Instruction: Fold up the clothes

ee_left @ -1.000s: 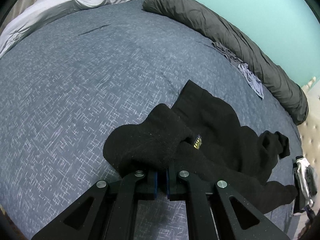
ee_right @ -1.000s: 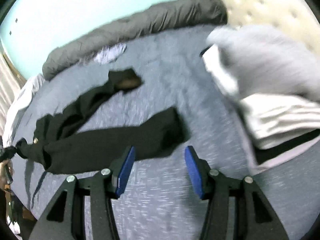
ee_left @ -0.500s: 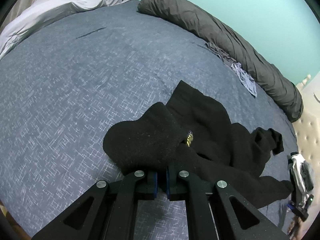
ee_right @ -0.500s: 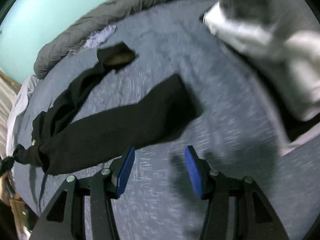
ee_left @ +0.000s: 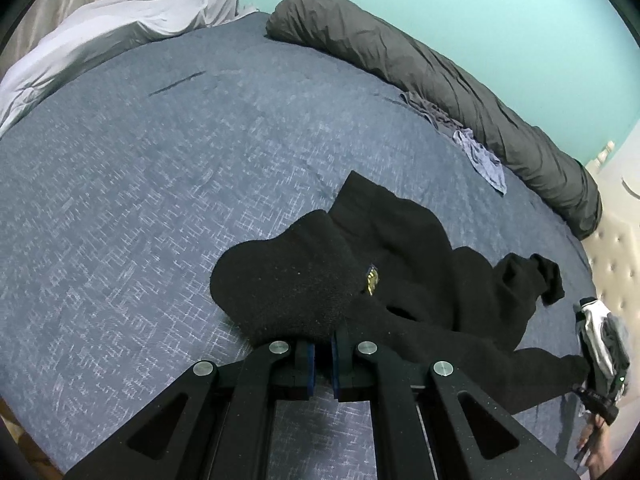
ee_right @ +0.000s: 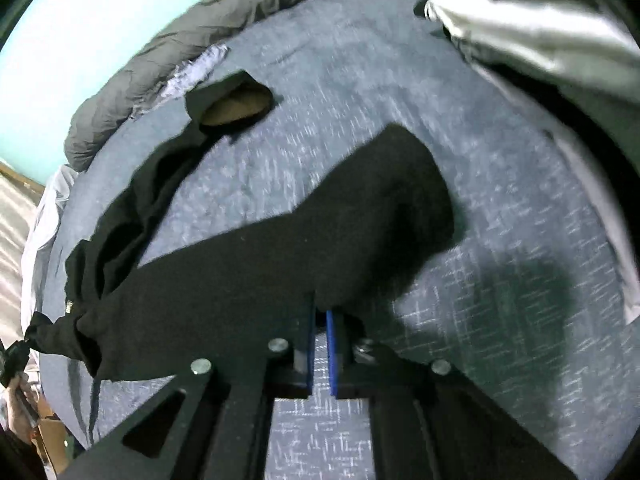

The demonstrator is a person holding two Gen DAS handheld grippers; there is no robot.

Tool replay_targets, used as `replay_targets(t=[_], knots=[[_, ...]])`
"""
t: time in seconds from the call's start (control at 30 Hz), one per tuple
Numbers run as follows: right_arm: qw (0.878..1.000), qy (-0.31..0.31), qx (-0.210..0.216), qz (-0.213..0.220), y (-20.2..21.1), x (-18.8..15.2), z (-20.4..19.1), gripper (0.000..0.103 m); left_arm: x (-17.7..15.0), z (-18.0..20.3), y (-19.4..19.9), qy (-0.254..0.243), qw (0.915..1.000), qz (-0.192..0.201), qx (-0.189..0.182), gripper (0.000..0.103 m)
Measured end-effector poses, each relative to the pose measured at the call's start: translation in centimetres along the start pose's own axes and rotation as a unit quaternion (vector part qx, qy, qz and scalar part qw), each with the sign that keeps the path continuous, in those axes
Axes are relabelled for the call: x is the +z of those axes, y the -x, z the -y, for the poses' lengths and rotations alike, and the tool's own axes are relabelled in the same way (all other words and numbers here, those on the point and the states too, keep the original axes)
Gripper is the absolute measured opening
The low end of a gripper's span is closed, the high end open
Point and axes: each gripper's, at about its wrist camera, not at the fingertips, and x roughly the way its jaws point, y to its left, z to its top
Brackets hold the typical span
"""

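While both tools (ee_left: pixel 323 342) (ee_right: pixel 319 312) pinch it, black garment (ee_left: pixel 400 248) spans between them.

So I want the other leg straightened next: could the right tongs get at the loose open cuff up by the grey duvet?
Probably not yet. The right tongs are shut on the near leg, so they must let go first. The open cuff lies uncovered, with bare bedspread between.

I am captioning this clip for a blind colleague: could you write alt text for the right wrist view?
The right gripper has its jaws shut on the near edge of a black garment spread across a blue-grey bedspread. A rolled dark grey duvet lies along the far edge by a turquoise wall, and pale folded clothes sit at upper right.
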Motion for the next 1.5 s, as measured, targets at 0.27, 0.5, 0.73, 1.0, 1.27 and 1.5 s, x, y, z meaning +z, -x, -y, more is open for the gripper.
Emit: replay_targets(t=[0.27,0.5,0.73,1.0,1.27,1.5], knots=[[0.999,0.037,0.006,0.024,6.9,-0.2,-1.7,0.003,0.4,0.8,4.6,-0.002,0.9996,0.022,-0.017,0.004],[0.999,0.044,0.005,-0.012,13.1,-0.7,-1.7,0.003,0.8,-0.3,9.9,0.028,0.9985,0.024,-0.042,0.004],[0.995,0.025,-0.018,-0.099,12.6,-2.2,-0.1,0.003,-0.5,-1.5,9.7,0.038,0.9989,-0.006,-0.026,0.004],[0.985,0.008,-0.054,-0.163,4.5,-2.1,0.5,0.003,-0.6,-0.9,2.9,0.034,0.9983,-0.046,0.014,0.004],[0.981,-0.014,-0.081,-0.177,-2.4,2.1,1.3,0.003,2.3,-2.4,-3.3,0.061,0.9967,-0.044,0.030,0.005],[0.985,-0.035,-0.071,-0.151,-5.2,3.3,2.3,0.006,2.2,-3.1,-8.0,0.081,0.9945,-0.062,0.027,0.007]])
